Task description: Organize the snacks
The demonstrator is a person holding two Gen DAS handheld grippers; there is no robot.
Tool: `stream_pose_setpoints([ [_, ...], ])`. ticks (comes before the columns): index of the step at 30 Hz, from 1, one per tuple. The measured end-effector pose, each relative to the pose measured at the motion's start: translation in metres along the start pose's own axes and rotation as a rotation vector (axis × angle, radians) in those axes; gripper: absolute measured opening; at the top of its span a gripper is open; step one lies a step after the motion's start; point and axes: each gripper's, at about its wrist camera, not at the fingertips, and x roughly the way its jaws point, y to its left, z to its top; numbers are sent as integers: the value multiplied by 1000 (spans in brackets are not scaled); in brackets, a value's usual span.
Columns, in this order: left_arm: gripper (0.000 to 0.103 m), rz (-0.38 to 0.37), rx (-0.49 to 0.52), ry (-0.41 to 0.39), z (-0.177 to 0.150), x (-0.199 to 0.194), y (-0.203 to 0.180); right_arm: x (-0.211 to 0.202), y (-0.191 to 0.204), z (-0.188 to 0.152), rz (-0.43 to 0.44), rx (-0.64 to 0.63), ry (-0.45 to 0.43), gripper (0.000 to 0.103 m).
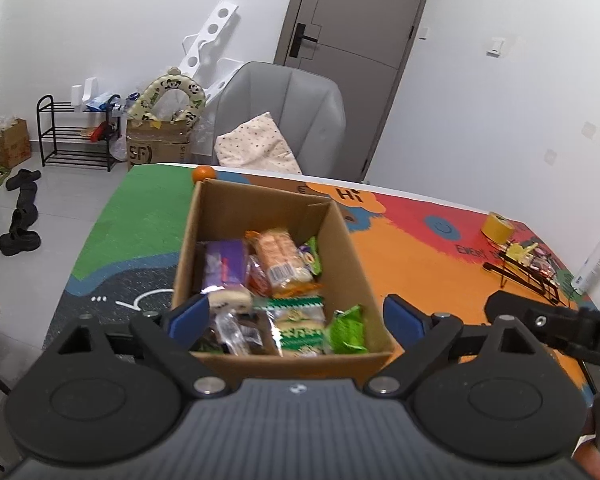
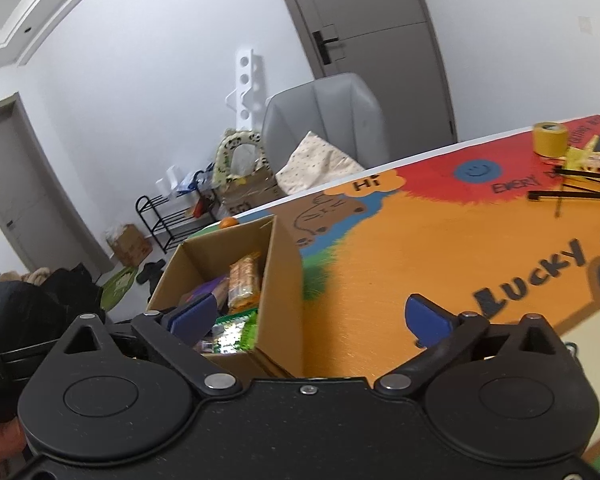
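An open cardboard box (image 1: pixel 352 248) stands upright, packed with wrapped snacks (image 1: pixel 284 264): an orange-and-white pack lies near the middle of the box, a purple pack at its left wall, green packets toward its near wall.

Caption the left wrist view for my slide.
Open left gripper over a cardboard box of packaged snacks on a colourful table mat.

A matt brown cardboard box (image 1: pixel 352 248) holds glossy plastic-wrapped snacks (image 1: pixel 284 260) on a smooth, colourfully printed tabletop (image 1: pixel 420 264).
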Motion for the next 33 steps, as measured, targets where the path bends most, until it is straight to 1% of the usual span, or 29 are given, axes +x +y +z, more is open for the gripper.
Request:
stream_pose_setpoints([
  [9,95,-34,47,-9,-11,-21,-19,-29,-7,-7,-59,-15,-20,103],
  [18,95,-61,82,-8,-13,-45,-34,-67,-8,-11,-69,-35,-50,103],
  [20,95,-78,96,-11,-14,-54,-37,-78,-9,-12,-71,-44,-56,103],
  [23,99,-88,107,-23,-17,-68,-40,-89,-8,-14,-79,-55,-61,103],
  [25,99,-103,123,-25,-19,-75,-43,-93,-8,-15,-86,-55,-62,103],
  [33,100,-101,198,-33,-22,-96,-51,-114,1,-22,-110,-76,-70,103],
])
